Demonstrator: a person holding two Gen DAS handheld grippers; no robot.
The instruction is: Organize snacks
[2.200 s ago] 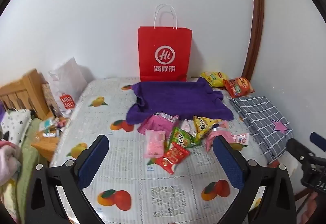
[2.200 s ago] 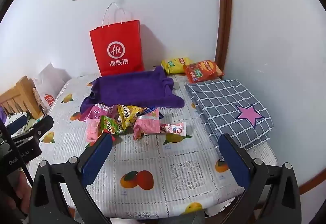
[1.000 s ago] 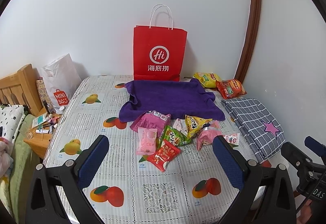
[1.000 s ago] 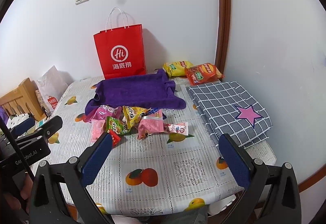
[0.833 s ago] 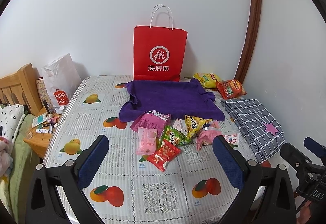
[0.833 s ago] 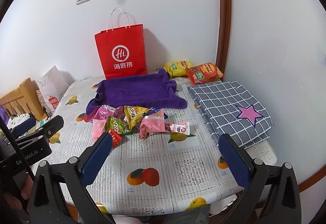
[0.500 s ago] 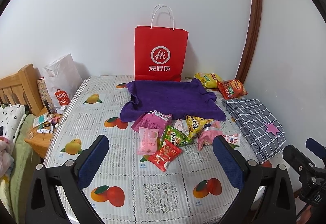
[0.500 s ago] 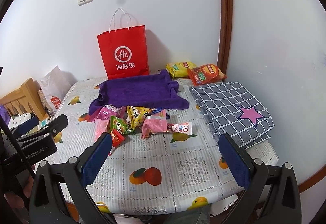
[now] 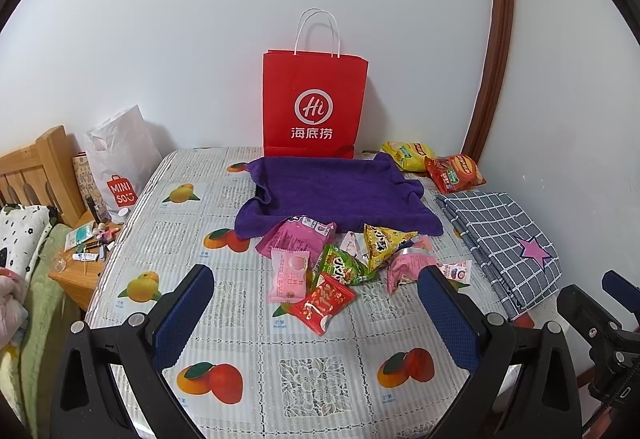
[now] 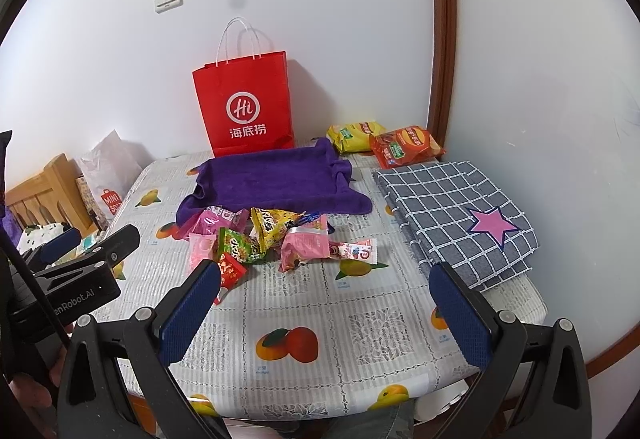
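Basically snack packets [image 9: 340,263] heaped mid-table, just in front of purple towel [image 9: 336,191], likely the sorting spot. Two chip bags [image 9: 436,163] already off to the far right corner by red paper bag [image 9: 316,103]. Checked cloth [image 9: 500,235] folded at right edge of table [image 9: 304,371]. Left gripper [image 9: 316,319] spread wide, holding nothing, hovering short of the heap. Right gripper [image 10: 324,311] likewise spread and bare, well back. No packet picked yet; red packet [image 9: 322,301] nearest, probably first grab.
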